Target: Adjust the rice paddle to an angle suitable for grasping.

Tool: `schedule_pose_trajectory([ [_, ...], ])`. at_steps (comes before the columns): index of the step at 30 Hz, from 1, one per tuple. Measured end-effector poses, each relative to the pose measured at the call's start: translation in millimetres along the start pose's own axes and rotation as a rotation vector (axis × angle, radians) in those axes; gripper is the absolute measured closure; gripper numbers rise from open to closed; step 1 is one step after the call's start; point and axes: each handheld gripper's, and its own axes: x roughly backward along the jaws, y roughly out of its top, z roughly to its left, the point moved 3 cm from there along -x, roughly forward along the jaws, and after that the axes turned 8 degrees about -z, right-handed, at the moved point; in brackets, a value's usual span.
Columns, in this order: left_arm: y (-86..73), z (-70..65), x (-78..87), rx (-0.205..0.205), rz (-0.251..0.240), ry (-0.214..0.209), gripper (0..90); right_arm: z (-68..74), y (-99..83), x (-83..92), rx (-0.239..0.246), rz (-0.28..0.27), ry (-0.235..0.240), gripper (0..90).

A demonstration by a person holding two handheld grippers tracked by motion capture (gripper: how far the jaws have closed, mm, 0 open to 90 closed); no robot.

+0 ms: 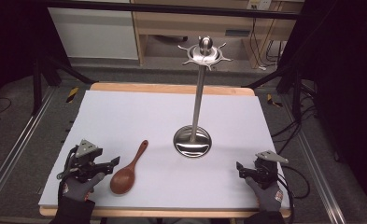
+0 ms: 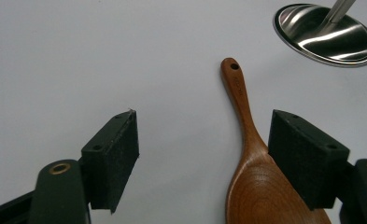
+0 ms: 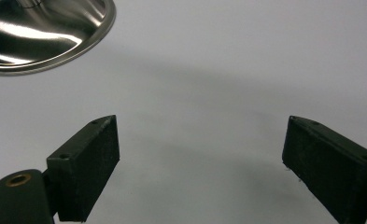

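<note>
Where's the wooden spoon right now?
In the high view the wooden spoon lies flat on the white table, near its front left, just right of the left gripper, its handle pointing toward the steel stand.

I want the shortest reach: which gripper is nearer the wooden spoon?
Left. The left gripper sits open right beside the wooden spoon, its bowl by one finger. The right gripper is across the table, past the stand's base.
</note>
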Motion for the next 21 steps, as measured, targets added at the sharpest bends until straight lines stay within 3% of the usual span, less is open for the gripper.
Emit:
schedule_pose_trajectory([
  [13, 12.5, -17.5, -7.7, -0.055, 0.009, -0.033, 26.8, 1.5, 0.3, 0.1, -0.002, -0.004, 0.015, 11.4],
  [21, 17.7, -21.1, -15.3, -0.071, 0.048, -0.044, 28.0, 1.3, 0.4, -0.2, -0.002, -0.005, 0.012, 11.4],
])
